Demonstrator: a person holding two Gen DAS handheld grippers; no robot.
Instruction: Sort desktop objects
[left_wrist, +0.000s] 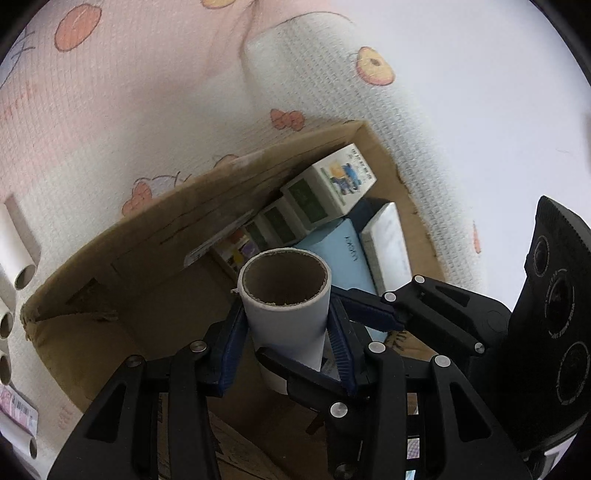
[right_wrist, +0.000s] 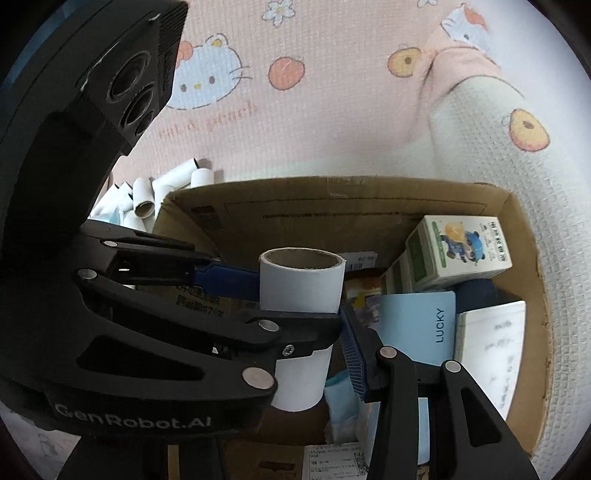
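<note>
1. Both the left gripper (left_wrist: 286, 332) and the right gripper (right_wrist: 306, 314) had jaws clamped on one upright cardboard tube (left_wrist: 286, 306), above the open cardboard box (right_wrist: 369, 199).
2. The tube looked light, hollow and crushable; best gripped mid-wall, gently.

The matte black plastic left gripper (left_wrist: 286, 328) has ribbed blue finger pads (left_wrist: 341, 350) and round silver rivets; the matching black right gripper (right_wrist: 306, 317) bears white "GenRobot.AI" lettering.
</note>
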